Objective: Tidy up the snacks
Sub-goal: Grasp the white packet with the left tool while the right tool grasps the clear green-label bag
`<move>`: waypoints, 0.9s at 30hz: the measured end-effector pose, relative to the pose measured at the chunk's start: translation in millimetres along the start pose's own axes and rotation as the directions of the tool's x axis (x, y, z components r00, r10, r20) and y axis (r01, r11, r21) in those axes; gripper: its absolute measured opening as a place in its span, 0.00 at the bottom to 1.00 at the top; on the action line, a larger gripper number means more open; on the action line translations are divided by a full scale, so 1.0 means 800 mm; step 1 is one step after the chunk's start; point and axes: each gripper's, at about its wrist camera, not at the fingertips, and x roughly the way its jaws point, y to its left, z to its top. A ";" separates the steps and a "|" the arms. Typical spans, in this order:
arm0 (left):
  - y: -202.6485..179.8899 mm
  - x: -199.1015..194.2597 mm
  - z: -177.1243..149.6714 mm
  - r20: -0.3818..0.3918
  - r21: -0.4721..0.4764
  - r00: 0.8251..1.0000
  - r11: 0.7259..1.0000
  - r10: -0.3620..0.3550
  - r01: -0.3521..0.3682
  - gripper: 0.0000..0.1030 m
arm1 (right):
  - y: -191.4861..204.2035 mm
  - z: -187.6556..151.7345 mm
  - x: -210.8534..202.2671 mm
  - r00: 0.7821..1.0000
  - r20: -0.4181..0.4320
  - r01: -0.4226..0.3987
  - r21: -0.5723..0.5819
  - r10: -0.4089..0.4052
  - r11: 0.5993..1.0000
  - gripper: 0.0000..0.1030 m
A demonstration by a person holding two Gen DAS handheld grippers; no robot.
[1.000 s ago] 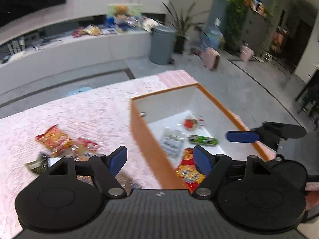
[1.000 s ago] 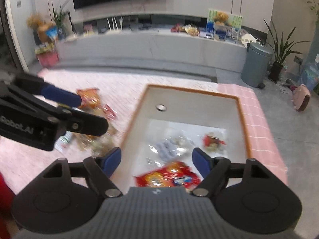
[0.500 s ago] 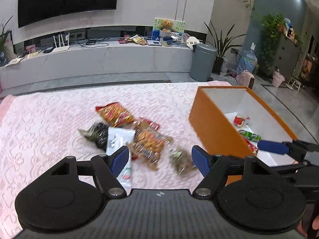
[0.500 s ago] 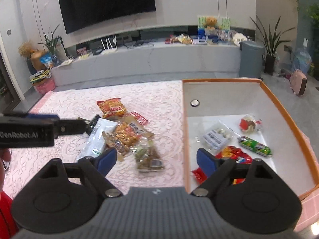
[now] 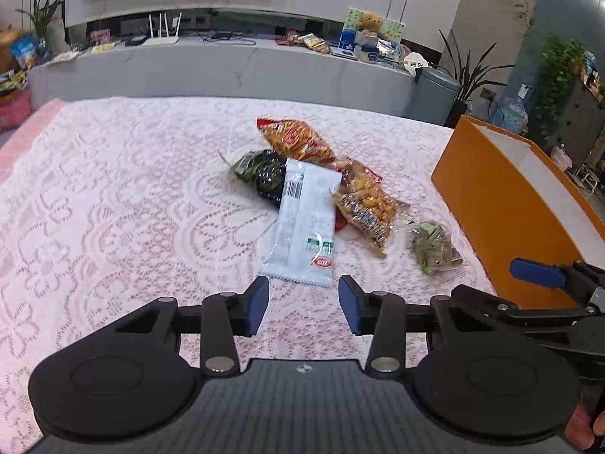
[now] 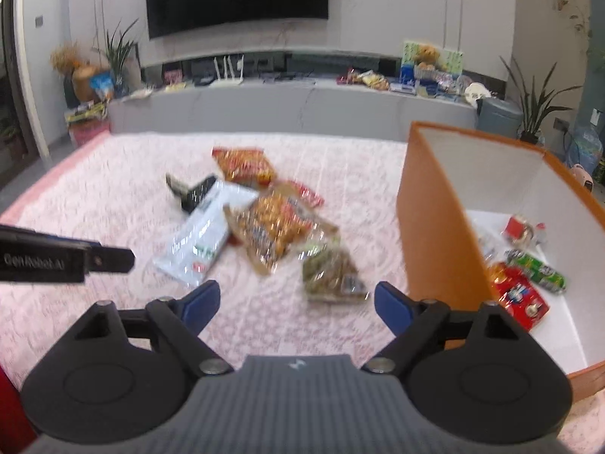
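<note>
Several snack packs lie in a heap on the pink lace tablecloth: a white packet (image 5: pixel 305 223) (image 6: pixel 206 232), a red-orange bag (image 5: pixel 297 140), a dark green pack (image 5: pixel 261 172), a clear bag of orange snacks (image 5: pixel 368 208) (image 6: pixel 278 229) and a small greenish pack (image 5: pixel 433 247) (image 6: pixel 331 270). My left gripper (image 5: pixel 302 304) is open and empty, just short of the white packet. My right gripper (image 6: pixel 295 304) is open and empty, just short of the greenish pack. The orange box (image 5: pixel 503 204) (image 6: pixel 427 204) stands to the right, with several snacks inside (image 6: pixel 518 295).
The right gripper's finger (image 5: pixel 537 268) shows in the left wrist view by the box wall. The left gripper's finger (image 6: pixel 68 259) shows at the left of the right wrist view. A grey bench (image 5: pixel 227 64) with clutter stands beyond the table's far edge.
Both grippers have swung left, away from over the box, and now face the snack heap from closer. Both stay open and empty.
</note>
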 end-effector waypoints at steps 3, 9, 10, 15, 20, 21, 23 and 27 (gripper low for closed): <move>0.003 0.008 0.001 -0.025 0.006 0.999 1.000 -0.022 0.023 0.49 | 0.002 0.001 0.012 1.000 -0.024 0.000 -0.010 0.000 1.000 0.74; -0.004 0.035 0.018 -0.075 0.044 0.996 0.998 -0.047 0.050 0.50 | 0.001 0.016 0.035 0.998 -0.063 -0.009 -0.023 0.007 1.000 0.64; -0.004 0.040 0.023 -0.076 0.049 0.996 0.997 -0.050 0.054 0.54 | 0.001 0.021 0.040 0.998 -0.058 -0.007 -0.029 0.005 1.000 0.64; -0.012 0.067 0.045 -0.071 0.116 0.997 0.992 -0.040 0.048 0.65 | -0.005 0.047 0.069 0.998 -0.057 0.022 -0.056 -0.025 0.998 0.65; -0.013 0.104 0.052 -0.058 0.185 0.998 0.982 -0.020 0.030 0.69 | -0.013 0.051 0.100 0.995 -0.080 0.061 -0.047 -0.064 0.997 0.65; -0.011 0.109 0.052 -0.056 0.187 0.998 0.982 -0.016 0.026 0.70 | -0.016 0.051 0.103 0.995 -0.087 0.052 -0.023 -0.054 0.998 0.65; -0.007 0.117 0.050 -0.061 0.181 0.998 0.983 -0.018 0.029 0.72 | -0.021 0.049 0.108 0.994 -0.102 0.036 0.009 -0.035 0.999 0.65; -0.003 0.123 0.050 -0.045 0.172 0.998 0.984 -0.046 0.053 0.78 | -0.029 0.045 0.119 0.989 -0.141 0.049 0.050 -0.042 0.998 0.65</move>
